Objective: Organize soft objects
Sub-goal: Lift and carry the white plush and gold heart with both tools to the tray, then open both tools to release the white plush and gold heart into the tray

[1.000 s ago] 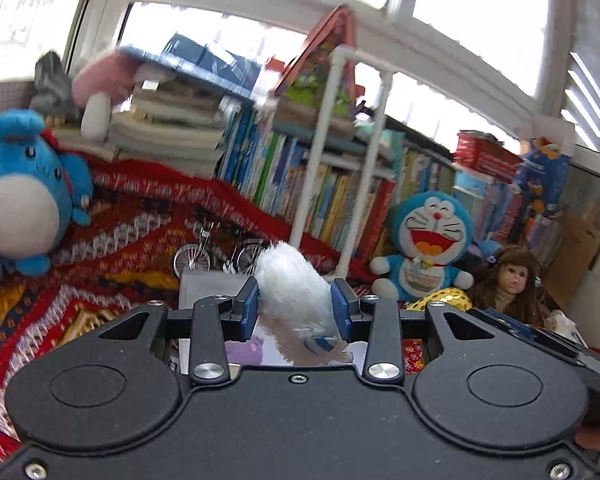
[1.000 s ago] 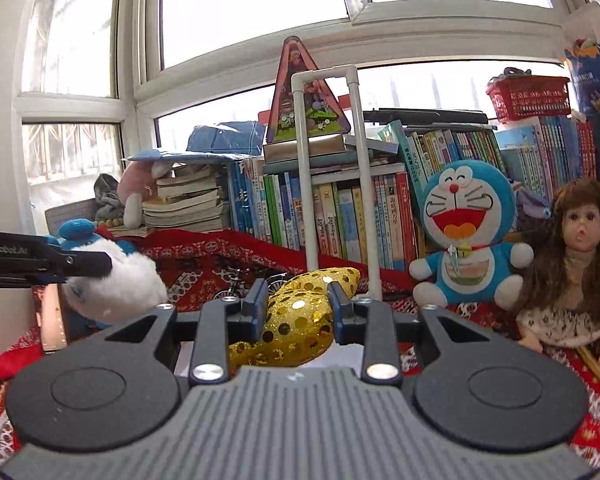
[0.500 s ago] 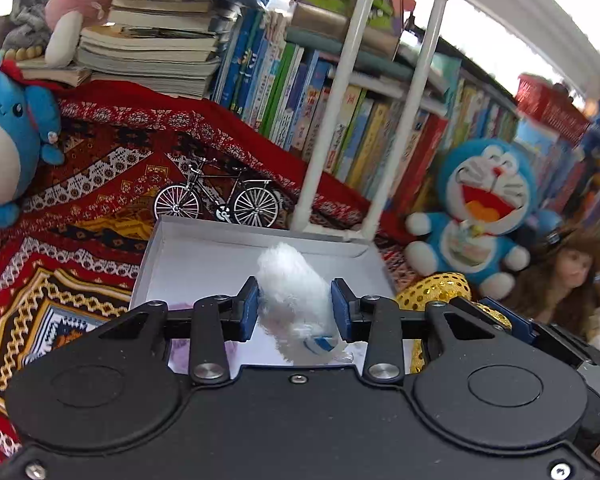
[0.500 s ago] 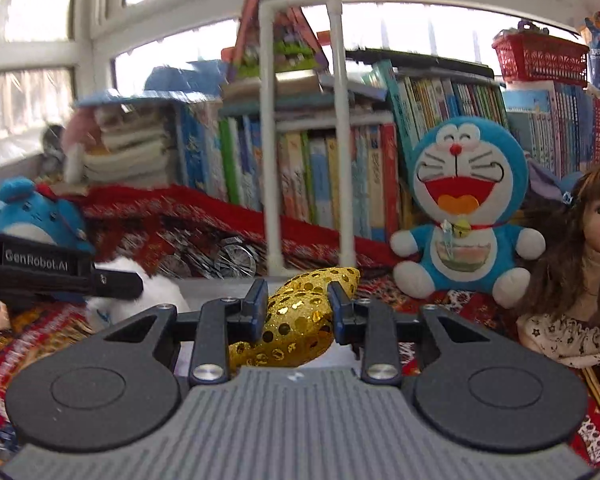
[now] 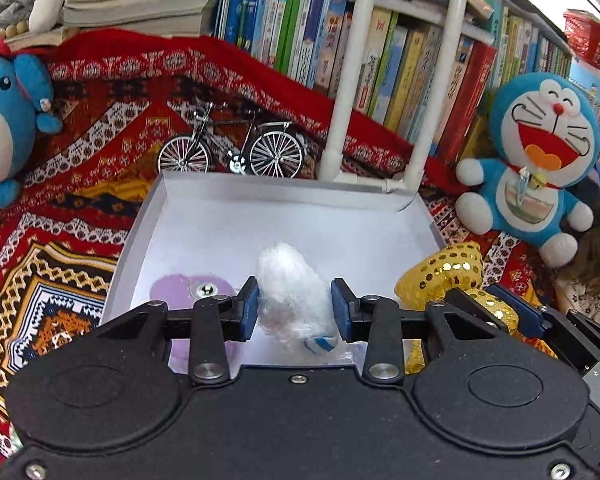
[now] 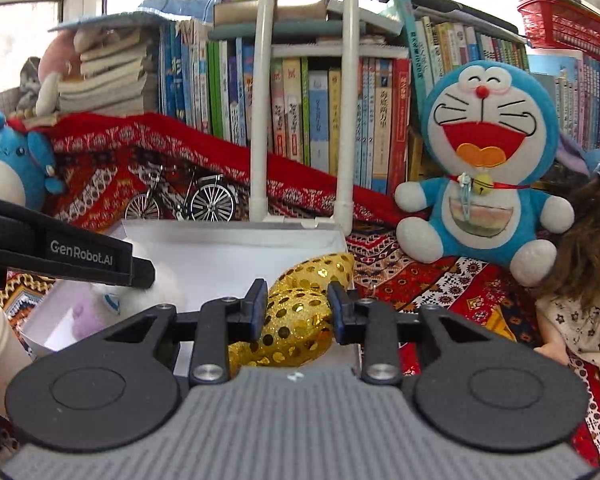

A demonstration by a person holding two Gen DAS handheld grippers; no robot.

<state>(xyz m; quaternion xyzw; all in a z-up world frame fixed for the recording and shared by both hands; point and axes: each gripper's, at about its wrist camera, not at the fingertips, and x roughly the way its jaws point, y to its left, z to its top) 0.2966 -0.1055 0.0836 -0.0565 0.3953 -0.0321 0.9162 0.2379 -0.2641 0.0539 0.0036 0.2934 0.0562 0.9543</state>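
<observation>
Clamping a white fluffy toy (image 5: pixel 294 294), the left hand-held gripper (image 5: pixel 295 310) hangs over the white box (image 5: pixel 228 220); the right hand-held gripper (image 6: pixel 297 310) pinches a gold sequined toy (image 6: pixel 300 312) at its right edge. Beyond: miniature bicycle (image 5: pixel 231 148), books (image 5: pixel 380 60).

Home room by a window, packed row of books (image 6: pixel 320 108), plush toys, patterned red blanket (image 5: pixel 100 92)

Both wrist views look close and slanting down over their tongs, sharing the white box (image 5: pixel 284 216) (image 6: pixel 236 248) and bookshelf (image 5: pixel 380 60) (image 6: pixel 320 100).
</observation>
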